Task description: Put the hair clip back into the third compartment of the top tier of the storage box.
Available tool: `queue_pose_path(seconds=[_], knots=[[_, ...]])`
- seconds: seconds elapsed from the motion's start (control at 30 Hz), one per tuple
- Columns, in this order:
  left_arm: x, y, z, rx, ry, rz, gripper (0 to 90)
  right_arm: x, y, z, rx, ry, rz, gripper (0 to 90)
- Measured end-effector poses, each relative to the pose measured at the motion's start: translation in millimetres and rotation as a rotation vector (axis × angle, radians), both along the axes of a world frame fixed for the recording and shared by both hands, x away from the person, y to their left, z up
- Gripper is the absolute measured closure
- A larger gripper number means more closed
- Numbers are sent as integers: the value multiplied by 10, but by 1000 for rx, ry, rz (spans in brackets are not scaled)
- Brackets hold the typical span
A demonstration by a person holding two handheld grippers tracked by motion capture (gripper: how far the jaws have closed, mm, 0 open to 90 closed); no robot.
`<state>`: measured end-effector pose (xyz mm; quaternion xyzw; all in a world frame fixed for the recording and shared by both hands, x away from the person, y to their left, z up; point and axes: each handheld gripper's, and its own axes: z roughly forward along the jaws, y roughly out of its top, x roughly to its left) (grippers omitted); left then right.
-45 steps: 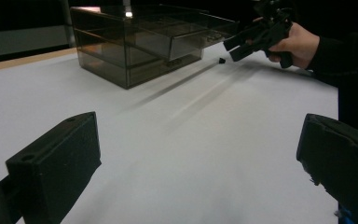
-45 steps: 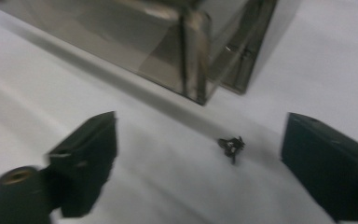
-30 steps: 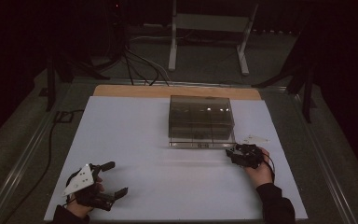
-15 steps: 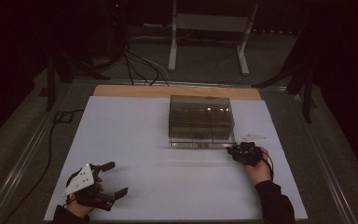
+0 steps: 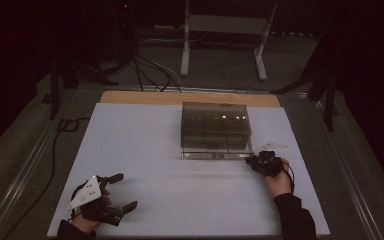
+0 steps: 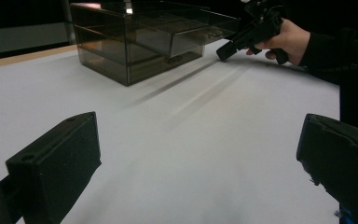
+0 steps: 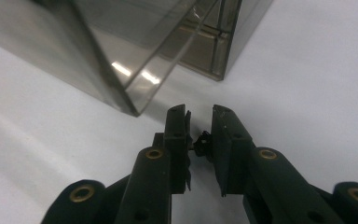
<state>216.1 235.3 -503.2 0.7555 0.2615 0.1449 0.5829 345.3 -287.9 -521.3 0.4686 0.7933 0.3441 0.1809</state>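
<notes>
A smoked clear drawer box point(image 5: 215, 120) stands on the white table sheet point(image 5: 145, 145), with one low drawer point(image 5: 215, 151) pulled out toward me. My right gripper point(image 5: 252, 161) lies just off the drawer's front right corner point(image 7: 133, 105). Its jaws have just been closing and now stand nearly together point(image 7: 199, 112), with nothing gripped between the pads. The left gripper view shows that same gripper point(image 6: 226, 50) beside the open drawer point(image 6: 191, 35). My left gripper point(image 5: 125, 191) rests near the front left of the sheet, jaws wide apart point(image 6: 200, 154) over bare sheet.
A wooden strip point(image 5: 190, 97) runs along the sheet's far edge. Metal rails point(image 5: 35, 155) flank the table, and a cable point(image 5: 55, 145) trails along the left side. A stand's legs point(image 5: 185, 60) and more cables lie on the floor beyond.
</notes>
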Motion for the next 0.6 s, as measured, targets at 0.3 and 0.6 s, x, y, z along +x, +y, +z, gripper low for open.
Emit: queue_pose_path(seconds=[0.3,0.6], knots=[[-5,4,3,1,0,0,6,-63,6,38,7,-6,6,767],[-8,8,6,0,1,2,6,-240,37,126,25,-13,35,767]])
